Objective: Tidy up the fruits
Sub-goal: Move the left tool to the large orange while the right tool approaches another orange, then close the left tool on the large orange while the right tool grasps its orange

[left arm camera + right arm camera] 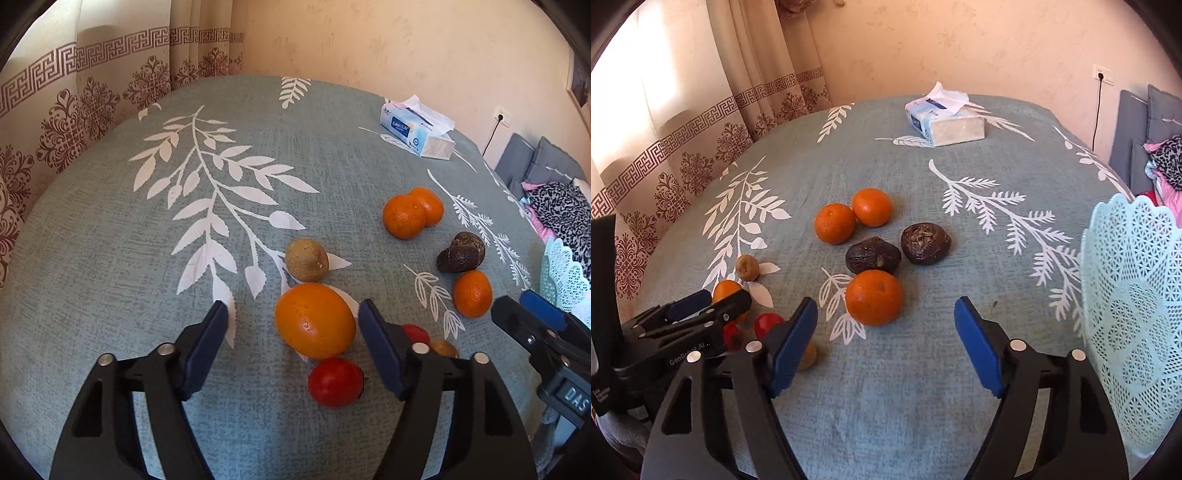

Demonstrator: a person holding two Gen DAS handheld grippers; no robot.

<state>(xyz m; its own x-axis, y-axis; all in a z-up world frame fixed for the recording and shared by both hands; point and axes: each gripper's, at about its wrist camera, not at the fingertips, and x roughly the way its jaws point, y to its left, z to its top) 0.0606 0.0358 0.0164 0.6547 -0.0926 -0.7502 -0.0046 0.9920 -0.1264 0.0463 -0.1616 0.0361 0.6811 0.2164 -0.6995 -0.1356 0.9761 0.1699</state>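
Plainly, the table (pixel 886 387) under its leaf-print cloth carried everything, the lace basket (pixel 1137 314) standing at its right edge. Loose fruit lay mid-table: a large orange (pixel 314 320), mandarins, dark fruits and a red tomato (pixel 335 382). Both the left gripper (pixel 293 325) and right gripper (pixel 886 317) were spread apart, holding nothing. Round fruit might roll off if nudged by a finger.

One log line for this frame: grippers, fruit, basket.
left gripper: open, around large orange | right gripper: open, near small orange | basket: right edge | fruit loose on table
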